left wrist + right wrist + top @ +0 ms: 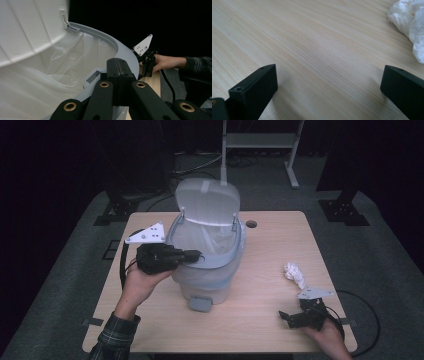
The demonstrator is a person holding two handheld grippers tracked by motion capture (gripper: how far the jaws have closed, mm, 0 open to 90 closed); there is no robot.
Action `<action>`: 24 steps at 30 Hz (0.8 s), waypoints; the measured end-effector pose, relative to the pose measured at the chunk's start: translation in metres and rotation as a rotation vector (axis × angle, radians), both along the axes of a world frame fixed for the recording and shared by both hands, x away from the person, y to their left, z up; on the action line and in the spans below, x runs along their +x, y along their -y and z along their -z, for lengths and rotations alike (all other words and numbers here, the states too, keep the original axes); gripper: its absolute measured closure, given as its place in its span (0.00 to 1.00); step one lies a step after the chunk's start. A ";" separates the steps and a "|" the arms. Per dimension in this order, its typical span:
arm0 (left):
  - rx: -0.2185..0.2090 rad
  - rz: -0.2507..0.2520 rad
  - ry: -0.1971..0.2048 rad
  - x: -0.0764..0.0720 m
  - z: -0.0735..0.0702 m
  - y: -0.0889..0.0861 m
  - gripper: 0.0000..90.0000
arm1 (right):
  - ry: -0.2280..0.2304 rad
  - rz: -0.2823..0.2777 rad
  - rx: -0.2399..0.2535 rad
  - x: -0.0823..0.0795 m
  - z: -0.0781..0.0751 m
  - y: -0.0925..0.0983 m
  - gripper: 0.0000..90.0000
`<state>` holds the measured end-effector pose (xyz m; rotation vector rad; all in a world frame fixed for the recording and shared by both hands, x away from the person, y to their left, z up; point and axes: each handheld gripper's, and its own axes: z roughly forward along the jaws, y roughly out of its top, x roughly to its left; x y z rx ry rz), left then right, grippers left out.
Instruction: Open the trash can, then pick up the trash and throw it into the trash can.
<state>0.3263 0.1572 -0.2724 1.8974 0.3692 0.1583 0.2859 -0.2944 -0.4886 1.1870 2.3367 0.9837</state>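
A grey pedal bin (220, 261) stands on the wooden table (272, 245) with its lid (207, 202) up and a clear liner (62, 65) inside. My left gripper (198, 254) is shut, and its tips rest at the bin's near left rim (125, 50). I see nothing between the jaws (119, 68). A crumpled white paper (295, 274) lies on the table to the right. My right gripper (295, 311) sits low over the table near the front right edge, open and empty, with the paper (409, 22) just beyond its right jaw.
The bin's pedal (201, 303) points toward the front edge. A cable hole (251, 224) sits in the table behind the bin. Desk legs (292, 170) and dark stands rise on the floor beyond the table.
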 end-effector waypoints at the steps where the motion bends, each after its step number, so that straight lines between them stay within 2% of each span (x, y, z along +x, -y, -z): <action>1: -0.007 0.005 -0.002 0.000 0.000 0.000 1.00 | 0.000 0.001 0.001 0.000 0.000 0.000 0.00; 3: -0.022 0.022 -0.021 0.002 -0.001 -0.001 0.97 | 0.000 0.000 0.000 0.000 0.000 0.000 0.00; 6: -0.016 0.026 -0.020 0.001 -0.001 -0.001 0.93 | 0.000 0.000 0.001 0.000 0.000 0.000 0.00; 8: 0.008 0.017 -0.006 -0.003 -0.004 -0.001 0.91 | 0.000 0.000 0.000 0.000 0.000 0.000 0.00; 10: 0.013 0.014 -0.002 -0.004 -0.005 -0.001 0.88 | 0.000 0.000 0.000 0.000 0.000 0.000 0.00; 19: 0.013 0.012 0.019 -0.012 -0.013 -0.006 0.84 | 0.000 0.000 0.000 0.000 0.000 0.000 0.00; 23: -0.007 0.005 0.031 -0.017 -0.015 -0.010 0.76 | 0.000 0.000 0.000 0.000 0.000 0.000 0.00; 24: -0.012 0.001 0.030 -0.021 -0.015 -0.012 0.68 | 0.000 0.000 0.001 0.000 0.000 0.000 0.00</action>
